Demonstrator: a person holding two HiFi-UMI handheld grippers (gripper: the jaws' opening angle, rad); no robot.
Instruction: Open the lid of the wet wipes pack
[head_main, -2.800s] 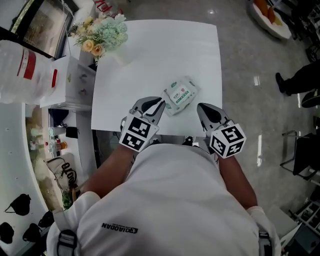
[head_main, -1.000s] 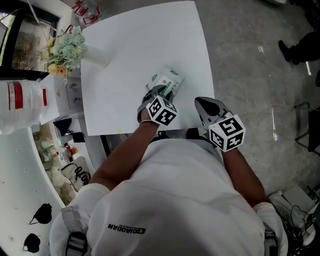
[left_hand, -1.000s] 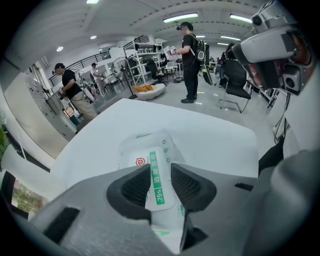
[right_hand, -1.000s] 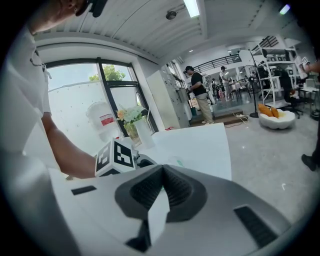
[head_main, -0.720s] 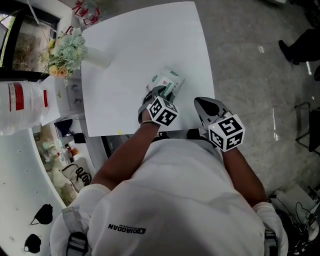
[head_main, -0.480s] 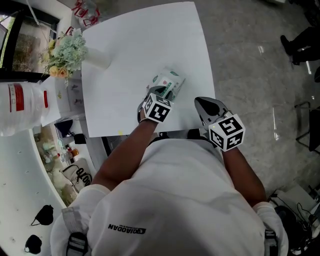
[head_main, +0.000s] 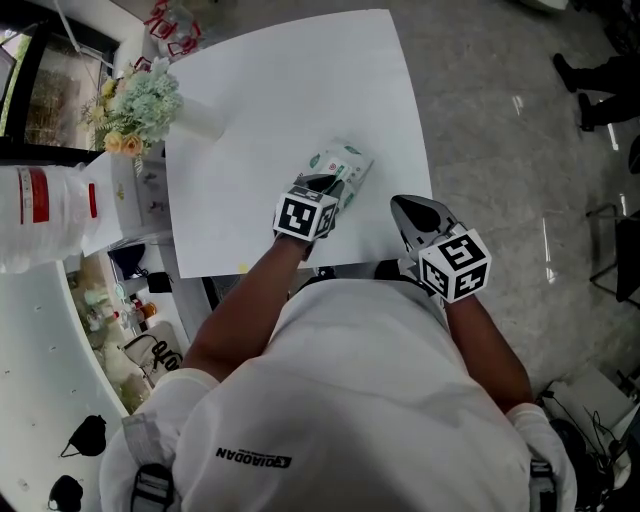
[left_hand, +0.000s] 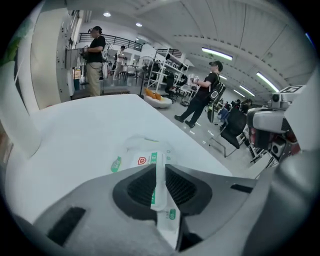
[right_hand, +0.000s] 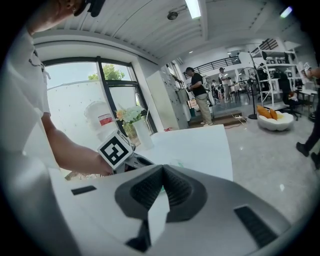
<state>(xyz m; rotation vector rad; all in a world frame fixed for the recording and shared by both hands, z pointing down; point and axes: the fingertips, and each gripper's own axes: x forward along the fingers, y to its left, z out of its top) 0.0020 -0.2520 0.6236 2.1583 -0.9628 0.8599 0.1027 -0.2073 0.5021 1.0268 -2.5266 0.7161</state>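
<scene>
The wet wipes pack (head_main: 347, 163), white with green print, lies on the white table (head_main: 280, 90) near its front right. My left gripper (head_main: 322, 186) points down at the pack's near end. Its jaws have just been closing. In the left gripper view they pinch a thin white edge of the pack (left_hand: 142, 160) between the pads of the left gripper (left_hand: 159, 172). I cannot tell if that edge is the lid. My right gripper (head_main: 413, 214) hangs to the right at the table's front edge, shut with nothing in it (right_hand: 161, 186).
A white vase of pale flowers (head_main: 138, 100) stands at the table's far left corner. A white counter with a large jug (head_main: 40, 200) lies left of the table. Grey floor surrounds the table's right side, with people standing (left_hand: 202, 97) farther off.
The left gripper has rolled so that its marker cube faces up, and its jaws have narrowed onto the pack's near end. The right gripper has stayed where it was.
</scene>
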